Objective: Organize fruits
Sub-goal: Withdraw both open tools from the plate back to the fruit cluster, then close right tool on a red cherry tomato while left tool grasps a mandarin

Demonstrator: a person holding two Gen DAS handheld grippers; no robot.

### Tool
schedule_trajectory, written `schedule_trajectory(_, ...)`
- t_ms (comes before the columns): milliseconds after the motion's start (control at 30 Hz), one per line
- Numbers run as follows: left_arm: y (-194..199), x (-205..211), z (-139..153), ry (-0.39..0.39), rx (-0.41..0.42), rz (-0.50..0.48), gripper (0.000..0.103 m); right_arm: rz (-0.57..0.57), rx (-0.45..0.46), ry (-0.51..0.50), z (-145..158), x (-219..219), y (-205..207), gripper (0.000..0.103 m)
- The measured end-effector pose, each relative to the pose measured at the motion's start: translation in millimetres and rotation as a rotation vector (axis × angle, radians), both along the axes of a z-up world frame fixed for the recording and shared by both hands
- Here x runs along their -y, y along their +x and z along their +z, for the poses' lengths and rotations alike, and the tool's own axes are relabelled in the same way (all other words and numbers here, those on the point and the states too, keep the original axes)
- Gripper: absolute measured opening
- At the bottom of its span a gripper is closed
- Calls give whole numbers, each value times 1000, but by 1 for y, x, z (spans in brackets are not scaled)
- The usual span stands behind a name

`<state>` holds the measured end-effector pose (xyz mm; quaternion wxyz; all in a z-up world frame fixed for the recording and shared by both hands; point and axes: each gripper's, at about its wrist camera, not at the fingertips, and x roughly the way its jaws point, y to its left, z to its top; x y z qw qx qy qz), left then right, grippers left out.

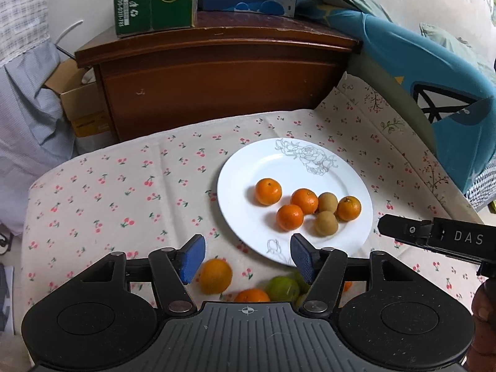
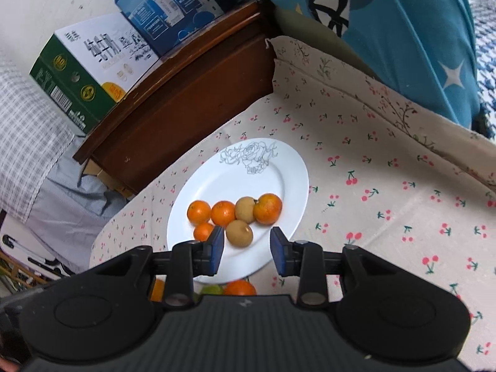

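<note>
- On a cherry-print cloth, a round, glossy white plate with a grey rose outline is set; its half toward twelve o'clock is bare.
- Four smooth oranges and two matte tan round fruits are clustered on its half toward five o'clock.
- Off the plate, at its six o'clock edge, a loose orange and a green fruit are seen on the cloth.
- The left gripper is held wide open and empty above those loose fruits.
- The right gripper is held open, nothing gripped, over the plate's near rim.
- A dark wooden cabinet bounds the cloth at twelve o'clock.
</note>
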<state>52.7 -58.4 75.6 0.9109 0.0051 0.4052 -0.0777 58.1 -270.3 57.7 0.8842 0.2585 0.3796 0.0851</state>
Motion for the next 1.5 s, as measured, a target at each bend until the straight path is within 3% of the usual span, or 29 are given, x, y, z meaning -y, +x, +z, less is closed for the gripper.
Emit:
schedule_trajectory(300, -31, -20, 6, -10, 4, -1, 61, 20, 13, -8, 9, 3, -30, 34)
schedule_trajectory(1000, -77, -52, -12, -22, -12, 79, 61, 167, 26, -76, 3, -27, -84, 34)
schedule_trajectory(1500, -59, -69, -18, -44, -19, 117, 61, 281, 24, -161, -17, -72, -83, 34)
